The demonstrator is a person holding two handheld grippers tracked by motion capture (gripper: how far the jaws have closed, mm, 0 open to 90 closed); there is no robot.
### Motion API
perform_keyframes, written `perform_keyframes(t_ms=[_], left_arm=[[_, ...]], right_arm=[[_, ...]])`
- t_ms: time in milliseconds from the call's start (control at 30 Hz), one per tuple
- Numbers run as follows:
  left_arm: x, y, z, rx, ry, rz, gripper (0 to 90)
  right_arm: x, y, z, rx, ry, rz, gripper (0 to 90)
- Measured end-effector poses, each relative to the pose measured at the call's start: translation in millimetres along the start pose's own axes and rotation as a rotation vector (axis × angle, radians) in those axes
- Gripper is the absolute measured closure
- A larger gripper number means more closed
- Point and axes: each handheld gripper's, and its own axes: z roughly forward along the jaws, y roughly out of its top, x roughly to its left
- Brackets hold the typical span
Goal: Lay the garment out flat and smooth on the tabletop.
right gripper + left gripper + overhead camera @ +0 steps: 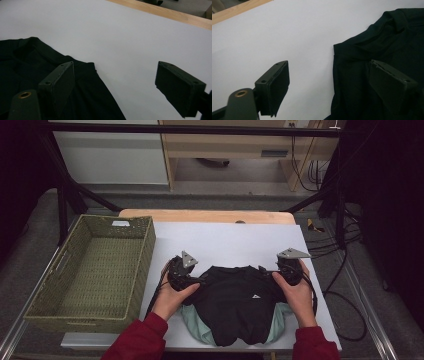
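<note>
At the near edge of the table, the left gripper [199, 281] sits over the left shoulder of a folded black fabric T-shirt [239, 302], its jaws standing wide apart: in the left gripper view one jaw hangs over bare white surface and the other over the dark cloth, with the garment's side edge running between them and neither pad pressing on it. The right gripper [267, 274] mirrors it at the shirt's right shoulder, likewise spread open, one jaw above the black fabric and the other above the white sheet, the shirt's edge lying in the gap, ungripped. Each tool is held by a hand [172, 297] coming out of a dark red sleeve [137, 340] at the bottom of the high view, and each carries a grey three-cornered plate on top. The black shirt lies flat with its collar pointing away from the person and a small white mark on its chest; it rests on top of a pale mint-green garment [196, 325] whose edges stick out at both lower sides. Both lie on a white rectangular sheet [225, 242] covering a light wooden table [200, 215]. Just beside the sheet on the left stands an olive-green woven rectangular basket [145, 250].
</note>
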Motion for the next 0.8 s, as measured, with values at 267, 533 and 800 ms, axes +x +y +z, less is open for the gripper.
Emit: perform_keyframes(t_ms=[267,533,800], left_arm=[[4.0,1.5,3.1,0.025,-0.002,-0.001,21.0],[6.8,0.8,9.8,0.033,-0.003,-0.009,30.0],[6.8,-8.1,23.2,0.080,-0.019,-0.003,34.1]], right_arm=[[-1.0,-1.8,-1.5,0.002,-0.002,0.003,18.8],[-1.9,-4.2,-0.6,0.003,0.019,0.000,33.1],[-0.9,-12.0,6.8,0.052,0.048,0.006,41.7]])
